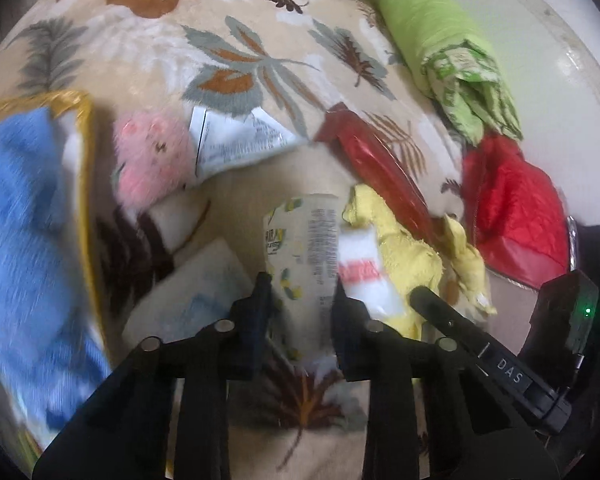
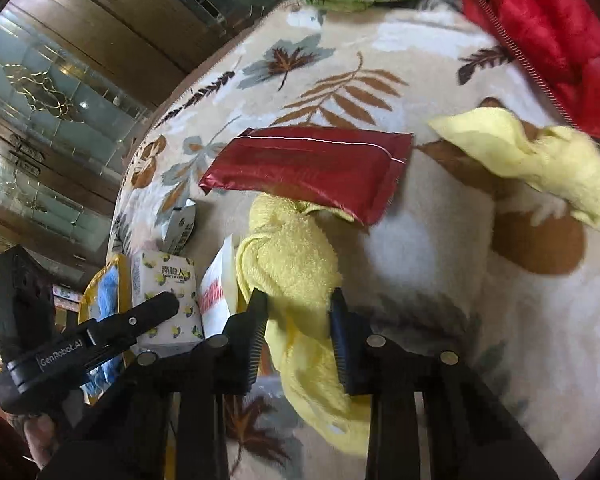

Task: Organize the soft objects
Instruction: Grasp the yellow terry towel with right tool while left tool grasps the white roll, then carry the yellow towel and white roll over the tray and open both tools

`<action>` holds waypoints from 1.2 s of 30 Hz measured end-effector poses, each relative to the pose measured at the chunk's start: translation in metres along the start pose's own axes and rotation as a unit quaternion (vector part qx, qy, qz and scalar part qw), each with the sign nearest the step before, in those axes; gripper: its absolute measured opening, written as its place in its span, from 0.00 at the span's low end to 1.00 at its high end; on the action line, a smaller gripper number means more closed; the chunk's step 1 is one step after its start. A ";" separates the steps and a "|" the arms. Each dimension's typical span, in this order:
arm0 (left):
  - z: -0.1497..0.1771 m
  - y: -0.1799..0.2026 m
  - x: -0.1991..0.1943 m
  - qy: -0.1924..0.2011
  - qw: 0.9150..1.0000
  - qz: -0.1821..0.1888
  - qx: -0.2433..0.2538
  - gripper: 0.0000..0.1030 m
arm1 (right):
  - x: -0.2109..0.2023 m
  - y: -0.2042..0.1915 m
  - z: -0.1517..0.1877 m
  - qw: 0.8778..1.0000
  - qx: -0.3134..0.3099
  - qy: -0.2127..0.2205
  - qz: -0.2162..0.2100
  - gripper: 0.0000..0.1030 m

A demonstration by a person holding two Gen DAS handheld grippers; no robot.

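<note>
Left tongs [image 1: 300, 292] nipping tissue pack [image 1: 300, 248], right tongs [image 2: 300, 308] pinching yellow towel [image 2: 288, 264]

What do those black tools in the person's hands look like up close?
Both are matte black. Each gripper has two flat fingers with ribbed dark pads and round silver studs. One handle reads "DAS" and shows a green light; the other reads "GenRobot.AI".

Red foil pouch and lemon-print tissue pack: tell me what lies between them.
In the right wrist view, a bunched yellow towel and a white packet with red lettering lie between the red foil pouch and lemon-print tissue pack.
</note>
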State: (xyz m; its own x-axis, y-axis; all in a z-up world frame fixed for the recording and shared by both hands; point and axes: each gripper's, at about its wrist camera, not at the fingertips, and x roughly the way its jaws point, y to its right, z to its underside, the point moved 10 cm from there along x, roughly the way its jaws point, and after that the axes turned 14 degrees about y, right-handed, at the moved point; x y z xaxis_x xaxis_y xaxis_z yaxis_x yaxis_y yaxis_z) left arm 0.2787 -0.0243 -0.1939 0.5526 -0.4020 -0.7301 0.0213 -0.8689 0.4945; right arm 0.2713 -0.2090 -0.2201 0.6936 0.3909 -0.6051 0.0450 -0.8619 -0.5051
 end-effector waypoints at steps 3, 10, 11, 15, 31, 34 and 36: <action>0.013 0.004 -0.012 -0.001 1.000 -0.001 0.009 0.22 | -0.010 0.003 0.006 1.000 0.010 0.007 -0.016 0.26; 0.024 0.029 -0.034 0.011 0.999 0.003 0.044 0.21 | -0.033 0.000 0.000 0.998 0.027 0.046 -0.038 0.73; 0.024 0.033 -0.033 0.009 0.999 0.007 0.045 0.21 | -0.033 -0.002 -0.004 0.998 0.015 0.047 -0.025 0.73; 0.023 0.051 -0.031 0.002 0.998 0.032 0.053 0.21 | -0.019 -0.002 -0.013 0.999 0.003 0.039 -0.001 0.73; 0.047 0.031 -0.039 -0.015 0.997 0.077 0.022 0.20 | -0.015 -0.003 0.010 0.999 -0.014 0.030 0.021 0.40; 0.053 0.037 -0.041 -0.018 0.996 0.080 0.019 0.20 | -0.046 -0.004 0.012 0.999 0.006 0.050 0.004 0.40; 0.055 0.043 -0.040 -0.018 0.996 0.080 0.023 0.21 | -0.062 -0.004 0.010 0.998 0.000 0.066 0.004 0.40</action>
State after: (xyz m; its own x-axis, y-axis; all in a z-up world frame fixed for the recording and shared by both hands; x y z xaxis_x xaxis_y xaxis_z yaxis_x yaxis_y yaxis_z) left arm 0.2114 -0.0612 -0.1691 0.5148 -0.5468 -0.6603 -0.1037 -0.8042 0.5852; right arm 0.2208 -0.2264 -0.1871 0.7823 0.3384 -0.5230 0.0399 -0.8651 -0.5001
